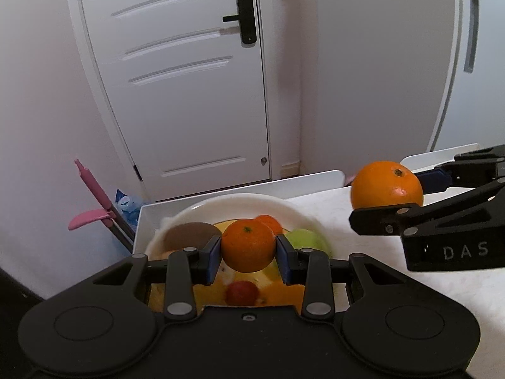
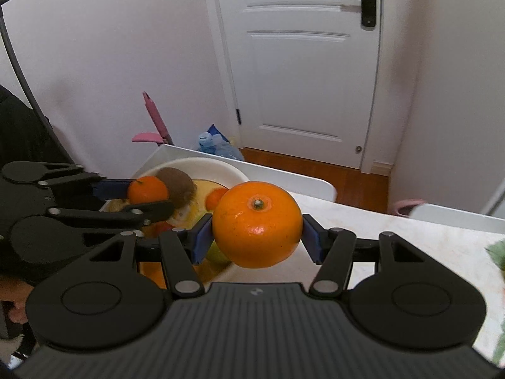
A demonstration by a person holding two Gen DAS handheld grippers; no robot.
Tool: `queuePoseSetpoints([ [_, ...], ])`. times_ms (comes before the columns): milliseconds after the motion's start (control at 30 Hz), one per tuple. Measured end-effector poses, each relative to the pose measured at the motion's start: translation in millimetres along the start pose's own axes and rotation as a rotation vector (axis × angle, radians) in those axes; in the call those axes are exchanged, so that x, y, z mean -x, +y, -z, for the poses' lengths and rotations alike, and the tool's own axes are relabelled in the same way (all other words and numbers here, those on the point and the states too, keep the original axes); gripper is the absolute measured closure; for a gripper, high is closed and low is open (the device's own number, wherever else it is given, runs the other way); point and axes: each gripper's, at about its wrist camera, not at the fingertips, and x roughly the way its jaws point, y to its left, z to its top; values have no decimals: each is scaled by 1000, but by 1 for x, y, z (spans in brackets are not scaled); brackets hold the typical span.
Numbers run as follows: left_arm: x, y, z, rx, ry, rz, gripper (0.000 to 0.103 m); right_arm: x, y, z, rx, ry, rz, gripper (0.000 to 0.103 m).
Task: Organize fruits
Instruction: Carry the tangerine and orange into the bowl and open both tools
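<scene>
The left gripper (image 1: 248,249) is black with blue pads and clamps a small orange mandarin (image 1: 248,245); the right gripper (image 2: 257,238), black with blue pads too, grips a bigger orange (image 2: 257,225) with a greenish stem dot. The bowl (image 1: 240,200) is white, printed yellow inside; in it a brown kiwi (image 1: 189,232) at 10 o'clock, a pale green apple (image 1: 304,238) at 2, something red (image 1: 242,293) at 6. White door (image 1: 189,79), black handle (image 1: 244,15), pink tool (image 1: 93,195), marbled white table (image 1: 442,300)

We see a white door (image 1: 186,72) with a black handle (image 1: 244,15) at upper centre, a pink tool (image 1: 94,199) lower left, a water bottle (image 2: 217,145) beside it, and the pale worktop (image 1: 442,287) lower right.
</scene>
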Motion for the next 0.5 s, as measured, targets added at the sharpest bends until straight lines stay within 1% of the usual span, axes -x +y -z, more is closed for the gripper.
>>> queuePoseSetpoints([
  [200,-16,9,3,-19,4,7,63,-21,1,-14,-14,3,0,29],
  [433,-34,11,7,-39,30,30,62,-34,-6,-25,-20,3,20,29],
  [500,-35,12,8,-42,28,32,61,-38,-7,-28,-20,7,19,29],
])
